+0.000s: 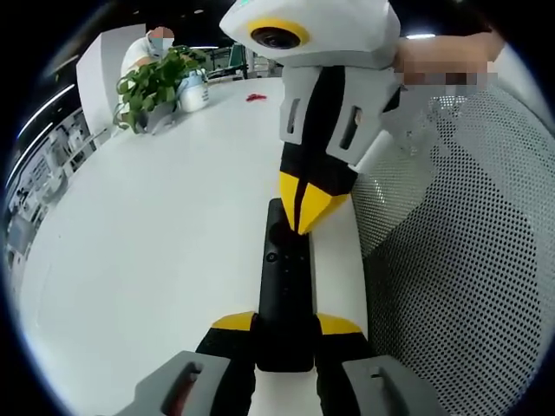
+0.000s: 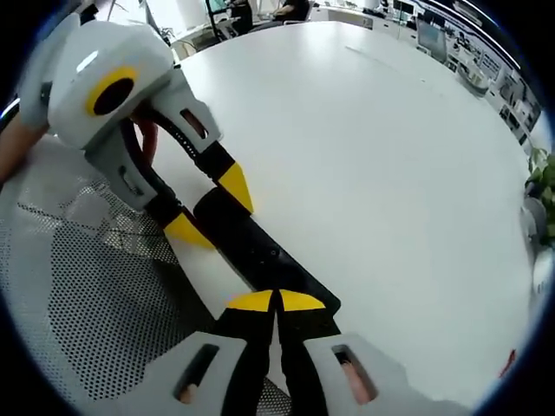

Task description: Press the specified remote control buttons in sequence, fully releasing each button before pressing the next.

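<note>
A long black remote control lies along the white table's near edge. My left gripper is shut on its near end, one yellow-tipped finger on each side. My right gripper comes down from the upper right with its yellow tips together, touching the remote's far end by the buttons. In the right gripper view my right gripper is shut, its tips resting on the remote. My left gripper clasps the remote's other end from the left.
A white mesh chair stands close against the table edge, also seen as the mesh chair. At the table's far side are a potted plant, a white jar and a small red object. A person sits beyond.
</note>
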{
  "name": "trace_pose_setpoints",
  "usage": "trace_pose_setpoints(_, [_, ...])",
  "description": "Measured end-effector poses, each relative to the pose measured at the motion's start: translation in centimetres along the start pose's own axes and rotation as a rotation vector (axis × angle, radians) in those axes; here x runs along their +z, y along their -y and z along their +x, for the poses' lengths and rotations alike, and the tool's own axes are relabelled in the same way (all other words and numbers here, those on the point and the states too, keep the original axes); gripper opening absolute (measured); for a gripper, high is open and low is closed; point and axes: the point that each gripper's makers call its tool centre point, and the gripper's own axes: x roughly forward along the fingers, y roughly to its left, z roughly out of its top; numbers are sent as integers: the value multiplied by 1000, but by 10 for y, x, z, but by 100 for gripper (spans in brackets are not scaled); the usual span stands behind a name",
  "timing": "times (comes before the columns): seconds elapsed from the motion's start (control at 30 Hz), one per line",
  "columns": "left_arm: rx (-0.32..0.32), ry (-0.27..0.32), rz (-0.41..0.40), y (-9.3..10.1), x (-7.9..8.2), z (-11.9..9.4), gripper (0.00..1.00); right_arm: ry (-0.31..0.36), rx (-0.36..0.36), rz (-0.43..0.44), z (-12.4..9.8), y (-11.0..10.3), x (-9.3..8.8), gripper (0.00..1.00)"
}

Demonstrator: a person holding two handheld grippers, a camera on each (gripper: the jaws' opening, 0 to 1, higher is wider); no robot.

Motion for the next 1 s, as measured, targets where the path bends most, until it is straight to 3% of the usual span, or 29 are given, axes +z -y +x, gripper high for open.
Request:
trace_pose_setpoints(0.63, [-7, -8, 12, 1, 0, 0, 25, 13, -39, -75, 4, -1, 6, 0])
trace_pose_setpoints(1.0, [-4, -5, 5, 0, 0, 0, 25, 28, -48, -64, 5, 1, 7, 0])
